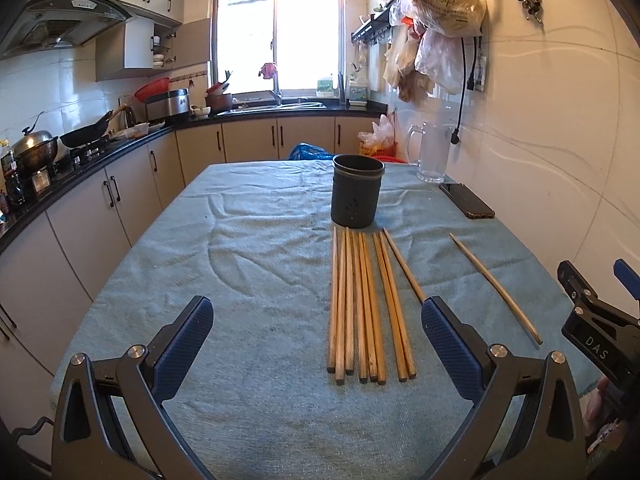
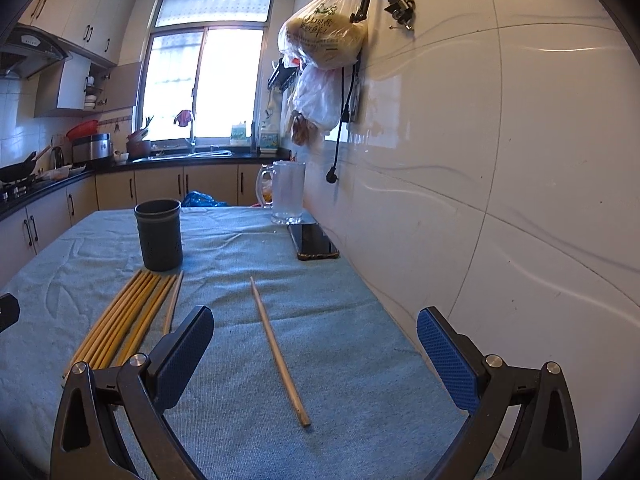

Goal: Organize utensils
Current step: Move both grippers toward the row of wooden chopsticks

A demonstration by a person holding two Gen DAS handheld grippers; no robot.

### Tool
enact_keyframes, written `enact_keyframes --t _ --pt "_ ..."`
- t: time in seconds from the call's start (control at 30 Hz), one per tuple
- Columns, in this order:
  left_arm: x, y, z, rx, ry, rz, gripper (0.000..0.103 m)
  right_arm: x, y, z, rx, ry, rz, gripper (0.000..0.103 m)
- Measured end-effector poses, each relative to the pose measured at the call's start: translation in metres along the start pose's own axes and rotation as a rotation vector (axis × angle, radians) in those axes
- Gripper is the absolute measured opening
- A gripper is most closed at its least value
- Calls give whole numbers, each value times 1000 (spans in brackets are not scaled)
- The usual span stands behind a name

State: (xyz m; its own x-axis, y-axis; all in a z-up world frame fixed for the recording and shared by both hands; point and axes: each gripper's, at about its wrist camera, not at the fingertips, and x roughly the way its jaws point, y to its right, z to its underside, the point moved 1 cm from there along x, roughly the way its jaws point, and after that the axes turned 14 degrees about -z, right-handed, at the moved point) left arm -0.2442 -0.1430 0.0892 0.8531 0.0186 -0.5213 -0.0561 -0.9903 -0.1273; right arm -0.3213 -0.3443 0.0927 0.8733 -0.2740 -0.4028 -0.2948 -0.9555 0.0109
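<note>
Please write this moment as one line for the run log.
left gripper: open, empty | right gripper: open, empty | chopsticks: on cloth, near holder | single chopstick: apart | holder: upright

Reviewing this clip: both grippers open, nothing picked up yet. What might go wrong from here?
1. The bundled chopsticks lie touching side by side, so the left gripper may pinch several or scatter them.
2. The holder is tall and narrow; a chopstick striking its rim might tip it.
3. The single chopstick lies flat on wrinkled cloth, so the right gripper may snag fabric. The phone and glass pitcher stand close behind.
</note>
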Motion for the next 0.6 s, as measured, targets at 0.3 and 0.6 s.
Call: enact_keyframes --t 0.3,0.6 --pt "13 1 2 -1 -37 9 103 11 -4 4 -5 -31 -16 103" --pt "28 -1 1 -12 -75 -3 103 29 -11 6 -37 -69 -40 103"
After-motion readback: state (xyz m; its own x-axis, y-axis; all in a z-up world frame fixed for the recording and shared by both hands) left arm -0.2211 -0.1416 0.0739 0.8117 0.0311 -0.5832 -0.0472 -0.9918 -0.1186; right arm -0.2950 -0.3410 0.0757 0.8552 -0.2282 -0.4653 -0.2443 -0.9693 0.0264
